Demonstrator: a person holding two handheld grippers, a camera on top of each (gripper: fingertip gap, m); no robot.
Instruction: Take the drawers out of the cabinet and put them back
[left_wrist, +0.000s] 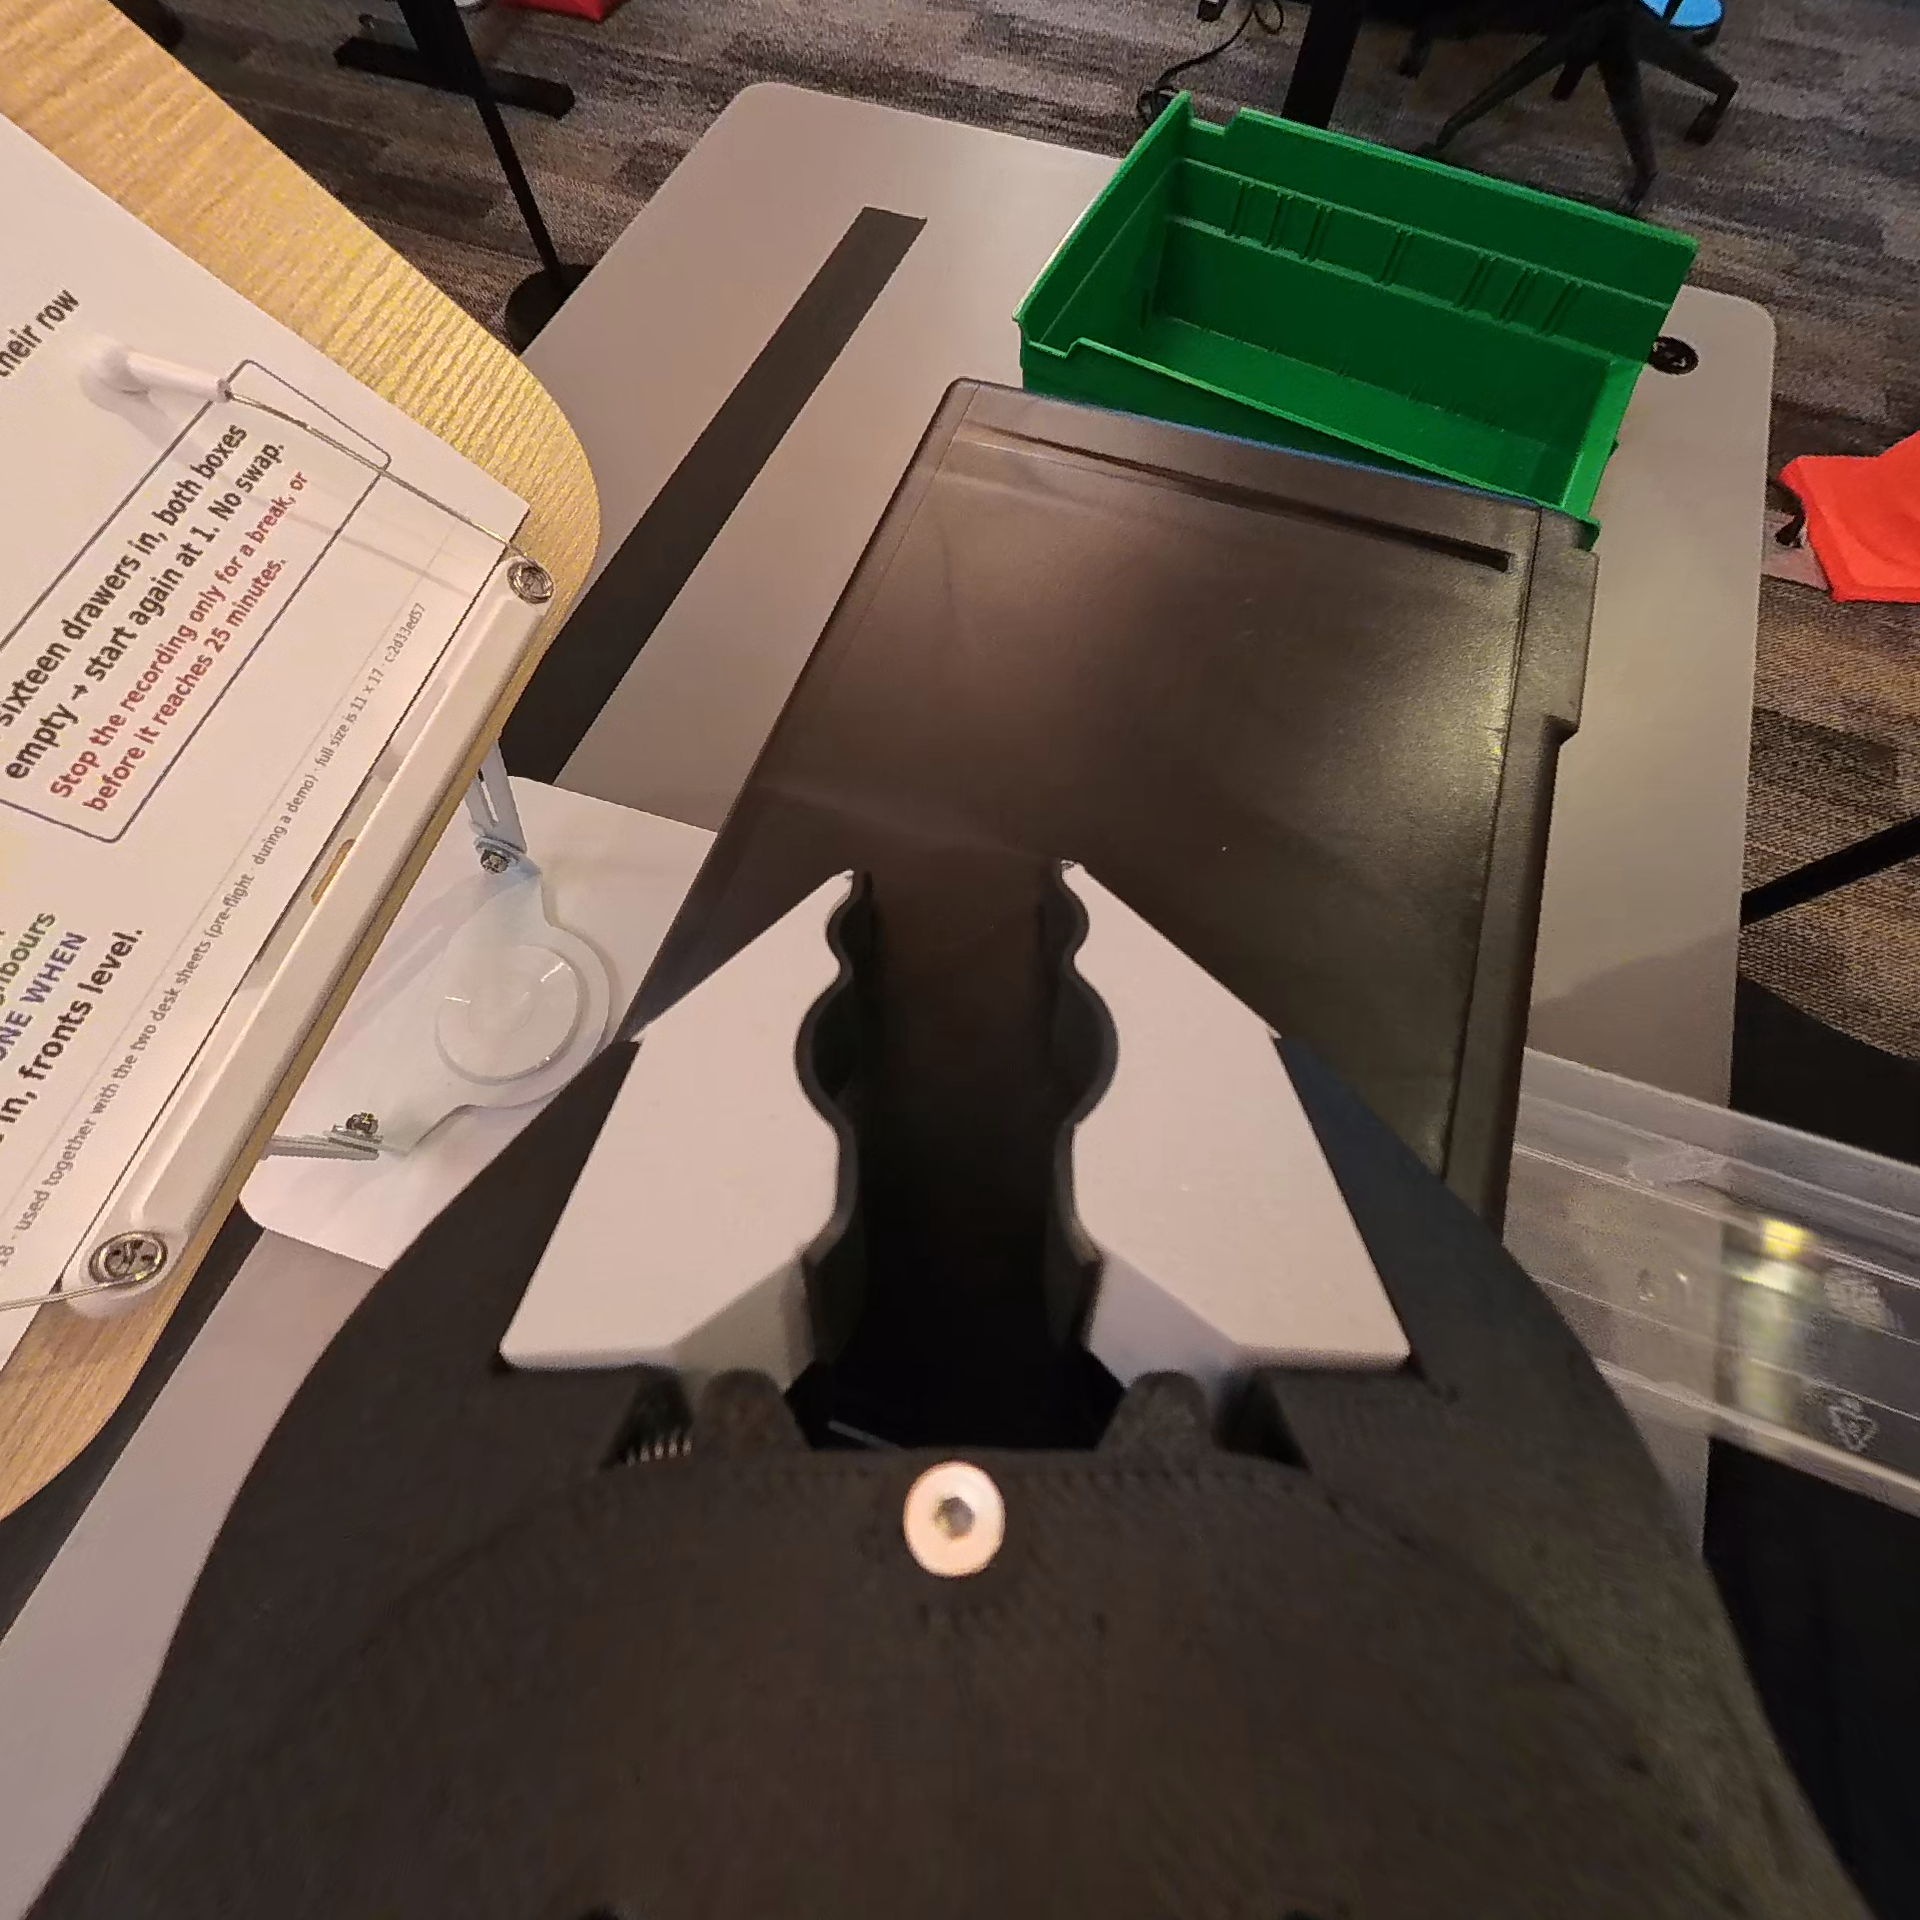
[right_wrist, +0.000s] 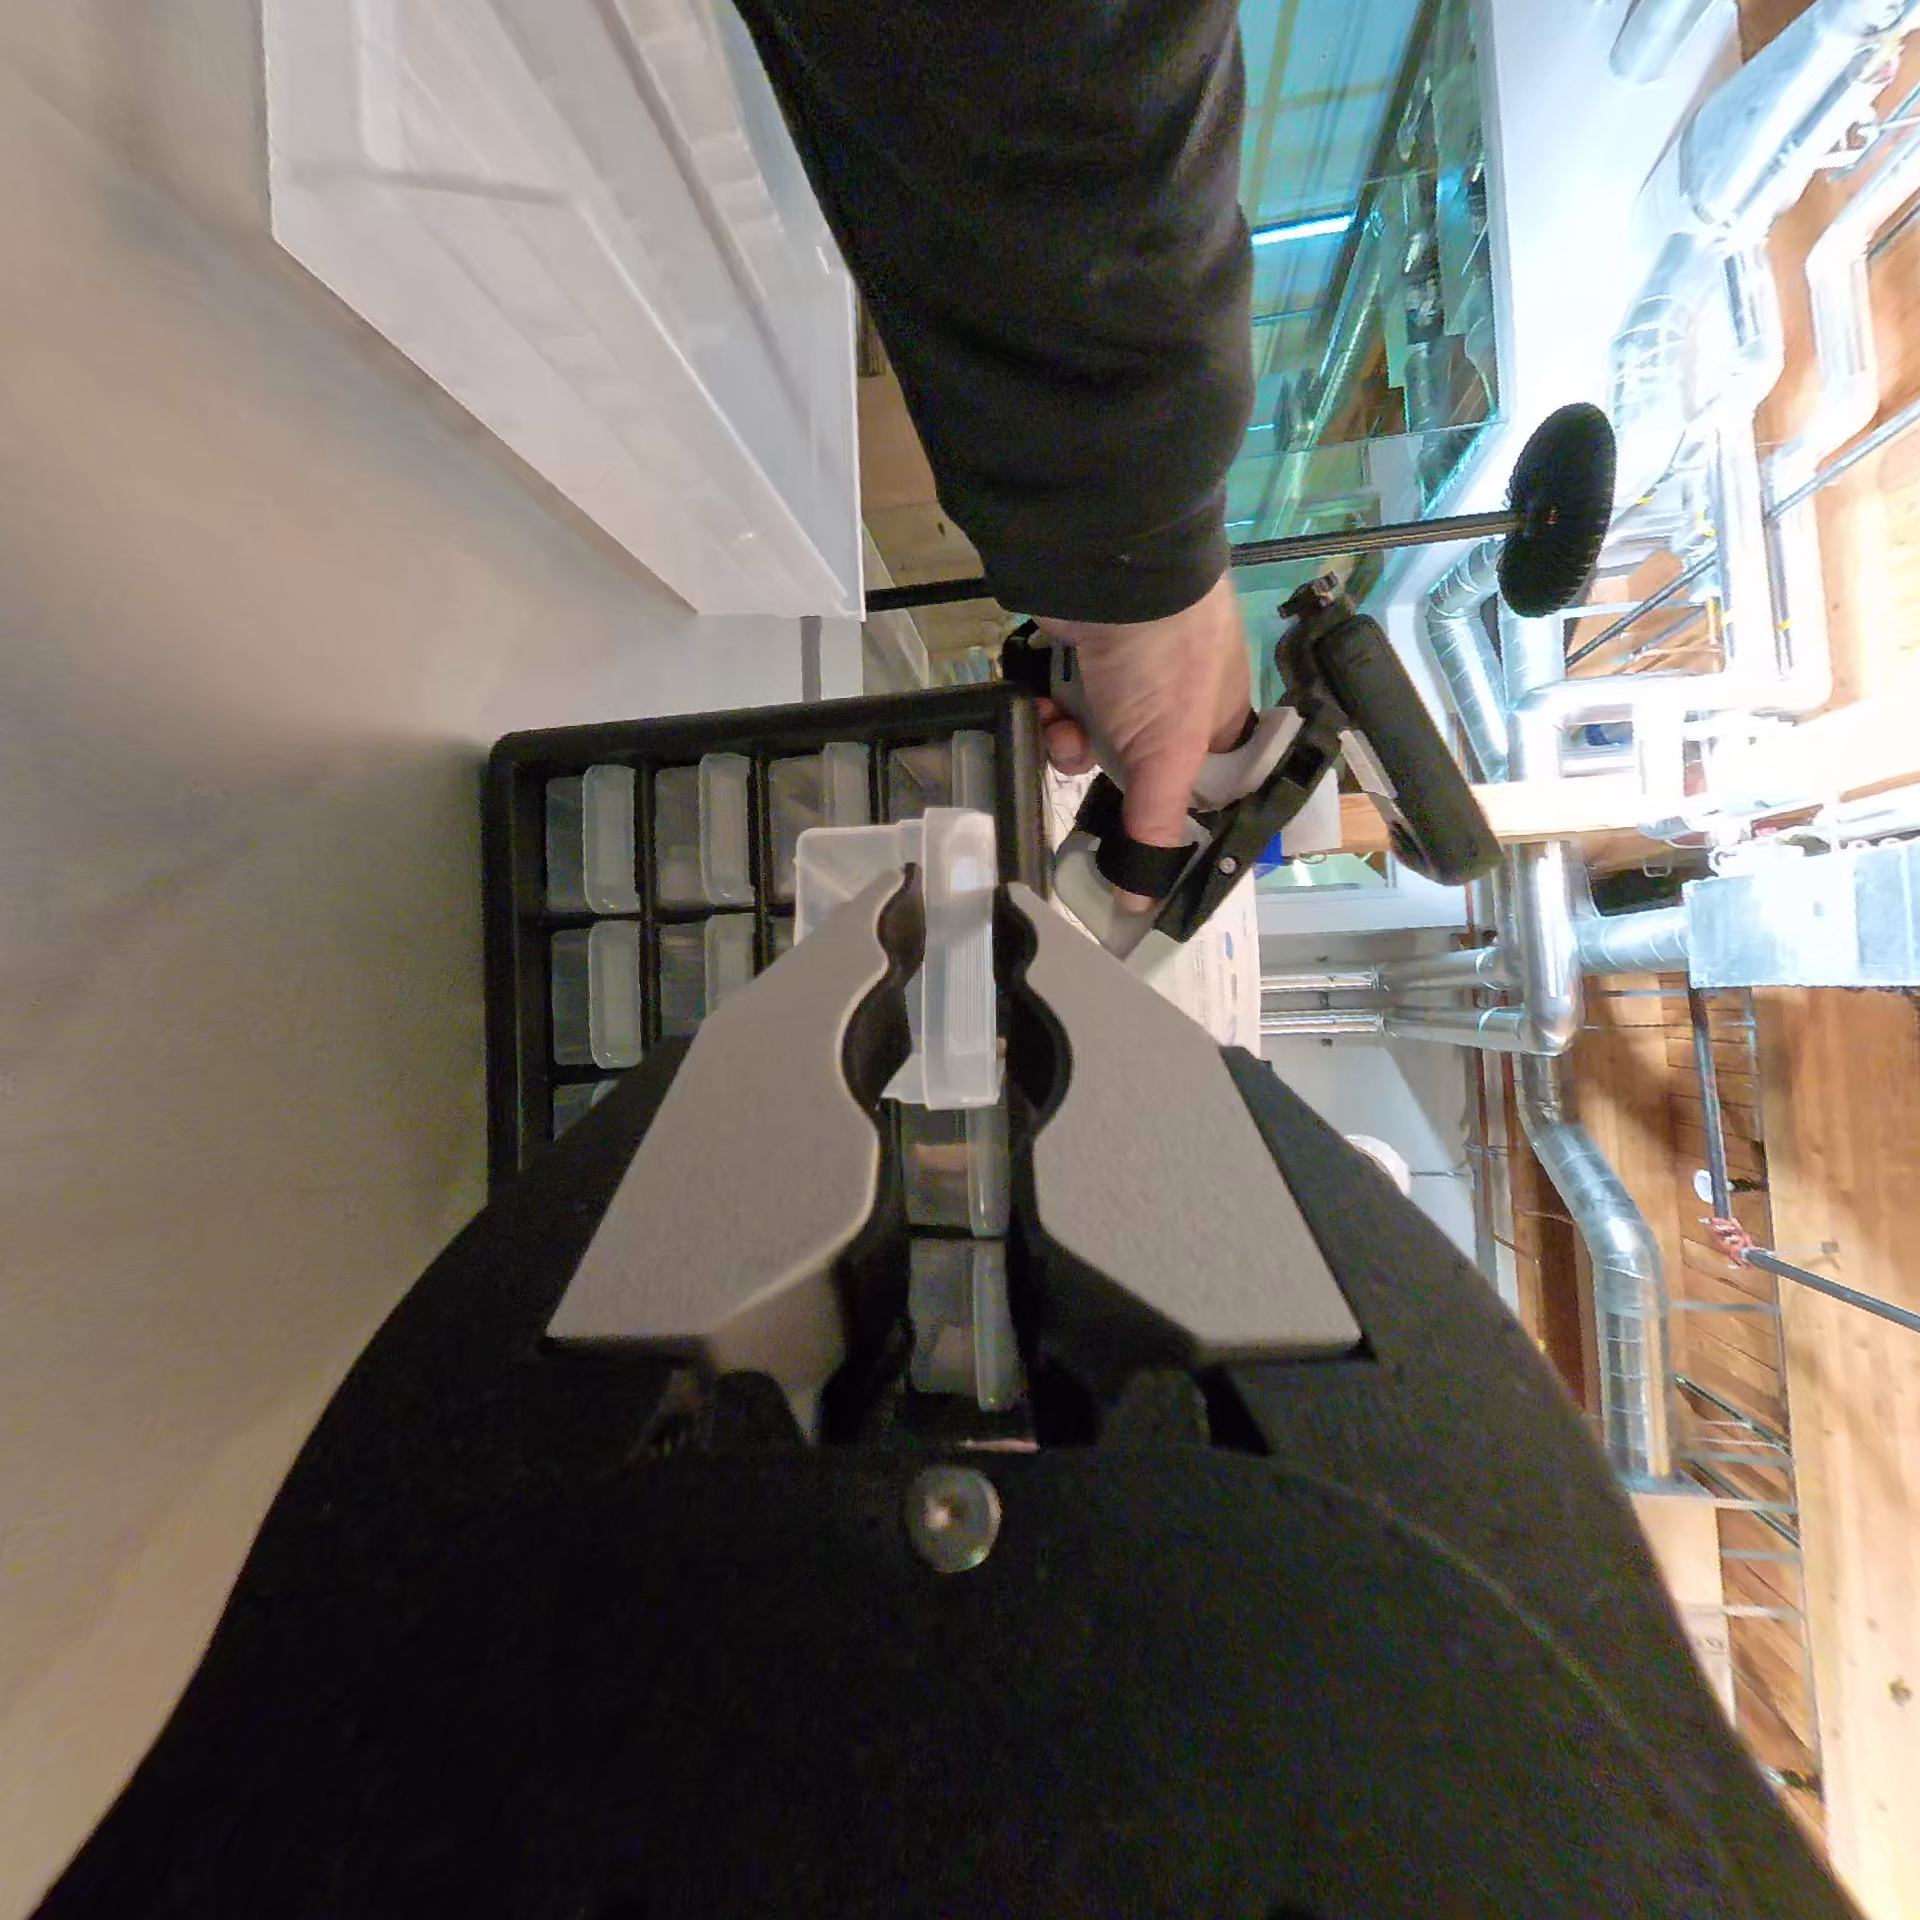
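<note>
Right now the right gripper (right_wrist: 956, 883) clamps a clear drawer's (right_wrist: 951, 977) front lip, drawer half out of the black cabinet (right_wrist: 520, 935), long axis along the fingers. Left gripper (left_wrist: 961, 883) rests spread and empty on the cabinet top.

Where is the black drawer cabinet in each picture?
Left wrist view: the black cabinet fills the middle, seen from above, beyond the left gripper.
Right wrist view: its drawer front sits centre-left, turned sideways.
Shared landmark: the clear bin beside it.
</note>
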